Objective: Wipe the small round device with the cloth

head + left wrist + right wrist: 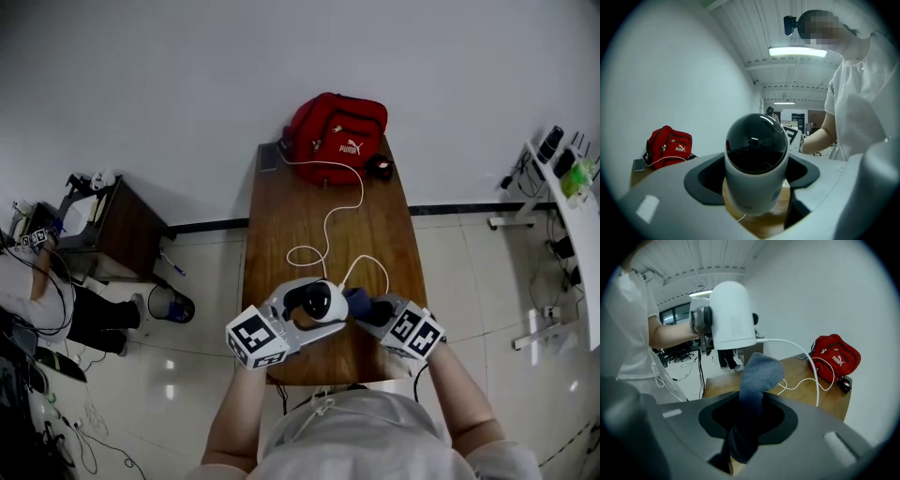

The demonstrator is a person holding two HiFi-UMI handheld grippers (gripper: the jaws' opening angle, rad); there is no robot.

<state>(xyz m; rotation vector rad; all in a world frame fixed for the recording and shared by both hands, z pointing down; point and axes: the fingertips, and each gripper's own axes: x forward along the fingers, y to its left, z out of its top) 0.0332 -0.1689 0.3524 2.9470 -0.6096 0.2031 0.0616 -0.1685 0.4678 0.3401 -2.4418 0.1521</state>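
Observation:
The small round device (317,300), a white body with a glossy black dome, is held off the wooden table (281,225) near its front edge. My left gripper (302,319) is shut on its body; the dome (756,145) fills the left gripper view. A white cable (328,220) runs from the device back across the table. My right gripper (375,312) is shut on a blue-grey cloth (357,302). The cloth (757,380) sticks up from the jaws just right of the device (731,315). I cannot tell whether cloth and device touch.
A red bag (336,139) lies at the table's far end, with a phone (268,157) to its left and a small black object (380,168) to its right. The cable loops over the table's middle. A dark side table (112,230) stands on the floor at the left.

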